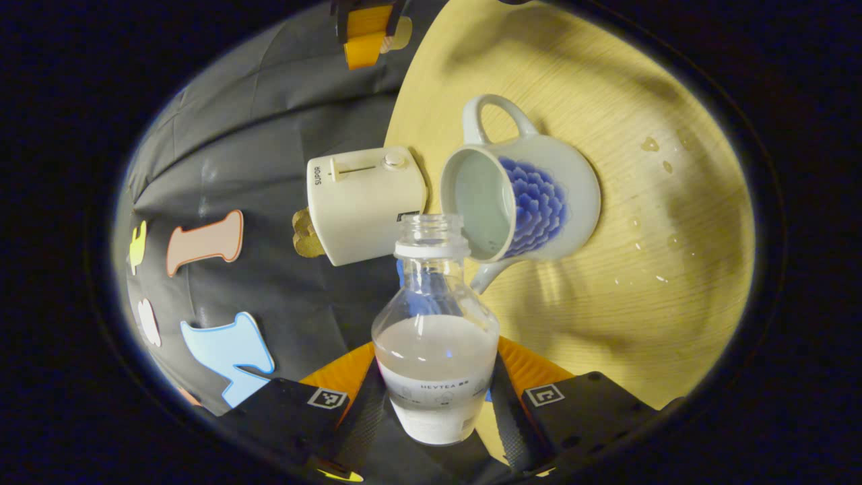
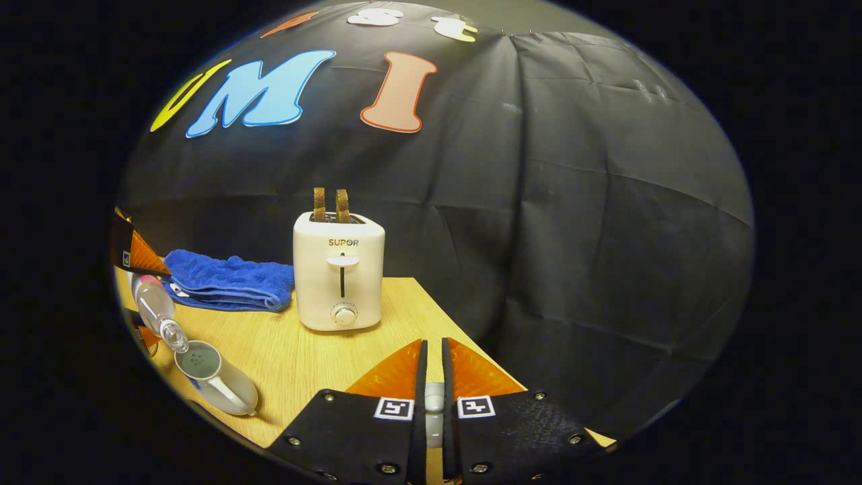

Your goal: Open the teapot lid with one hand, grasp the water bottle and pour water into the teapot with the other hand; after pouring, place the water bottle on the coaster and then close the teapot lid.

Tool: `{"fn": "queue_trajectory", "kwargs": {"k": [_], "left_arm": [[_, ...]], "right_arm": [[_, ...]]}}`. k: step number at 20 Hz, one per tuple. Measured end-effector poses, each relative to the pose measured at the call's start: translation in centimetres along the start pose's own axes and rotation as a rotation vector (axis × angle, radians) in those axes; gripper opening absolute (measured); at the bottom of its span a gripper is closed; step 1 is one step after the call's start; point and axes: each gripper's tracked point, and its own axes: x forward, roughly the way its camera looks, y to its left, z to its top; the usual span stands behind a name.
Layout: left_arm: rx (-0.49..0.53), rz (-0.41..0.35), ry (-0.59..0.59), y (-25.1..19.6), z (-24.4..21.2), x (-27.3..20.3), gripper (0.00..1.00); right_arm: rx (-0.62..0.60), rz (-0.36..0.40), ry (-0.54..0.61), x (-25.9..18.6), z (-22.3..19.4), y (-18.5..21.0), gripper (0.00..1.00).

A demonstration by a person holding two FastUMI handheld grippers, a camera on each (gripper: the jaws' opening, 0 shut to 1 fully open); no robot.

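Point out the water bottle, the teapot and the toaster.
water bottle (image 1: 434, 350): left gripper view, on its clear body at the water line.
teapot (image 1: 572, 195): left gripper view, on its white outer wall.
toaster (image 2: 339, 279): right gripper view, on its front face.

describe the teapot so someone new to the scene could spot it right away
On the wooden table, look in front of the white toaster and blue towel. The teapot is the white open-topped pot there with handle and spout, lid off. Its blue floral pattern marks it out, and the tilted water bottle has its mouth right at the opening.
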Motion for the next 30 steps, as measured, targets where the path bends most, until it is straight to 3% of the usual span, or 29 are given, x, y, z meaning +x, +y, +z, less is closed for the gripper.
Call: {"fn": "queue_trajectory", "kwargs": {"k": [18, 30], "left_arm": [[0.406, 0.075, 0.052, 4.4, 0.6, -1.0, 0.86], [0.554, 0.094, 0.09, 6.3, 1.9, -1.7, 0.86]], "right_arm": [[0.016, -0.004, 0.007, 0.1, -0.3, -0.3, 0.1], [0.032, 0.02, -0.012, -0.1, 0.4, 0.4, 0.1]]}}
